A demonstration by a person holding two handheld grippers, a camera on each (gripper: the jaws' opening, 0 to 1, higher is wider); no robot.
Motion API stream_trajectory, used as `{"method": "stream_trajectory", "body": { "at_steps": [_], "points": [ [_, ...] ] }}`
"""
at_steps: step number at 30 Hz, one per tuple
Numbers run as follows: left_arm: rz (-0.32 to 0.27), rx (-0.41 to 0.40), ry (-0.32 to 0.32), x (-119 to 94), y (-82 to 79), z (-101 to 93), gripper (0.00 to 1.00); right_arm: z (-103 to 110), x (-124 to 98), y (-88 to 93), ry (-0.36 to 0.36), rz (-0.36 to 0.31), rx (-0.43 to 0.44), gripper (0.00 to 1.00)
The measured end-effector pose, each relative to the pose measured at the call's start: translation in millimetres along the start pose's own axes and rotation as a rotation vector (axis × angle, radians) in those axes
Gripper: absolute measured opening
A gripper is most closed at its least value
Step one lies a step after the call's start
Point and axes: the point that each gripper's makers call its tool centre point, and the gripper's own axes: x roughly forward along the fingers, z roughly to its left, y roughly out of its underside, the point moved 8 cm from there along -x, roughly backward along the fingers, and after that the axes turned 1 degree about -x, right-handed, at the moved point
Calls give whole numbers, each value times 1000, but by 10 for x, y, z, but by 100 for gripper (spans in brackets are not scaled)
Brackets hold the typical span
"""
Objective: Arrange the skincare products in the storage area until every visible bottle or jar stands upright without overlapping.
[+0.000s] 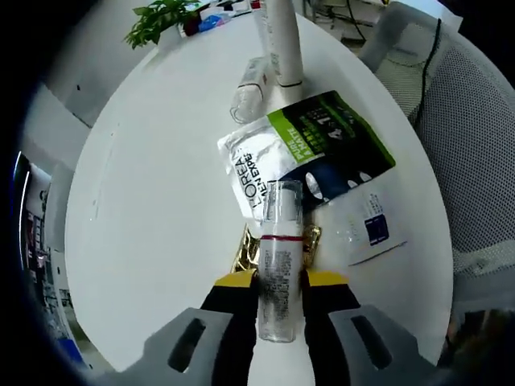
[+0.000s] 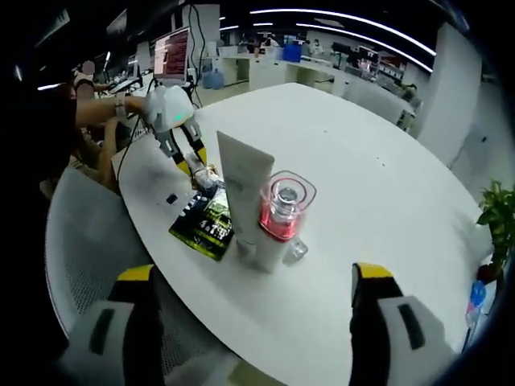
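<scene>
Gripping clear bottle (image 1: pixel 281 257); sachet (image 1: pixel 261 165) reads "L'OREAL".

The left gripper (image 1: pixel 279 310) is showing black jaws capped with yellow pads above grey moulded bases with dark oval slots. The right gripper (image 2: pixel 251 301) is wearing matching black, yellow-tipped jaws on grey bases.

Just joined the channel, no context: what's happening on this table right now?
A person is tidying skincare items on a round white table. The left gripper is shut on a clear bottle with a red band, above some sachets. The right gripper is open, short of a white tube standing by a pink-based jar.
</scene>
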Motion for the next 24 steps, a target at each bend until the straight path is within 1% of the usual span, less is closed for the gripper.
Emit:
{"method": "stream_trajectory", "body": {
  "at_steps": [1,3,8,12,14,15,17,18,19,20,21,24],
  "points": [
    [-5,-11,5,-6,0,3,17,-5,0,4,-2,-1,-1,99],
    [-11,-29,-20,-6,3,15,16,-10,-3,10,-4,-2,-1,99],
    [-16,-67,-45,-62,-9,-9,15,35,-5,3,-13,-27,7,99],
    [-40,-112,-66,-128,-5,-47,15,56,0,27,-20,-42,12,99],
    [-65,-156,-85,-193,-9,-73,15,61,-4,32,-26,-56,20,99],
    [-91,-180,-105,-236,-21,-81,15,72,-9,30,-32,-75,37,97],
    [-122,-205,-129,-297,-40,-99,15,80,-11,33,-41,-106,65,96],
    [-132,-221,-143,-327,-47,-110,15,79,-12,37,-40,-110,72,96],
    [-149,-257,-147,-369,-64,-146,15,97,-17,53,-44,-124,86,95],
    [-167,-273,-153,-392,-79,-160,15,112,-22,68,-48,-128,94,94],
    [-196,-289,-164,-426,-100,-180,15,122,-21,81,-49,-142,125,92],
    [-232,-319,-182,-479,-135,-239,15,138,-37,118,-58,-165,153,89]
  ]
}}
